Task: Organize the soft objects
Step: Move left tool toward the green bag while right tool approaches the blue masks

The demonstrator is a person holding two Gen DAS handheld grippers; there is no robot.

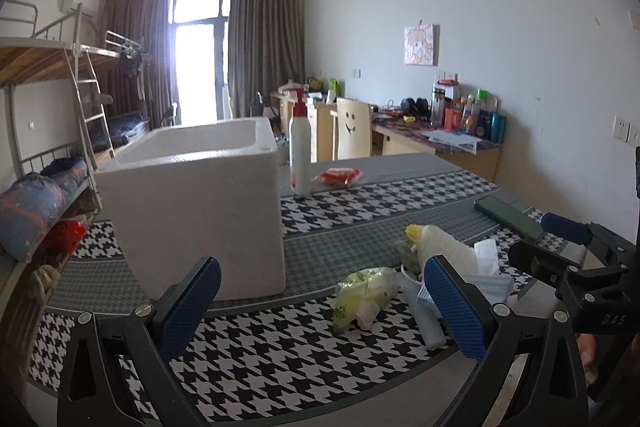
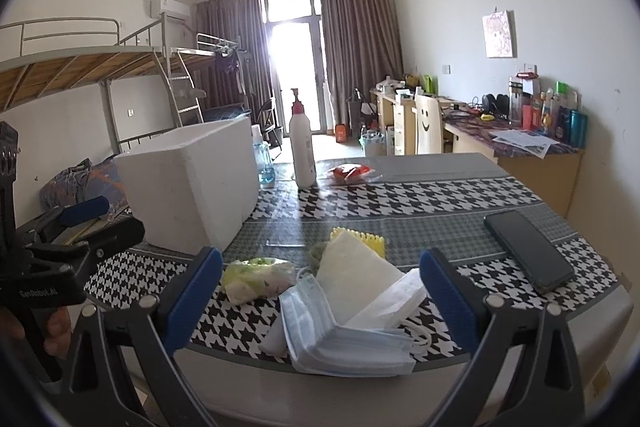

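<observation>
A white foam box (image 1: 192,203) stands open-topped on the houndstooth table; it also shows in the right wrist view (image 2: 192,183). Near the front edge lies a pile of soft things: a stack of blue face masks (image 2: 340,331), white folded tissues (image 2: 384,303), a white cloth pad (image 2: 352,259) over a yellow sponge (image 2: 368,239), and a green-white tissue pack (image 2: 256,277), which also shows in the left wrist view (image 1: 366,291). My left gripper (image 1: 320,291) is open and empty, between box and pile. My right gripper (image 2: 320,283) is open and empty, just before the masks.
A white pump bottle (image 2: 302,147) and a red packet (image 2: 350,173) stand at the table's far side. A black phone (image 2: 528,251) lies at the right. Bunk beds are on the left, a cluttered desk (image 2: 520,143) and chair (image 2: 428,125) on the right.
</observation>
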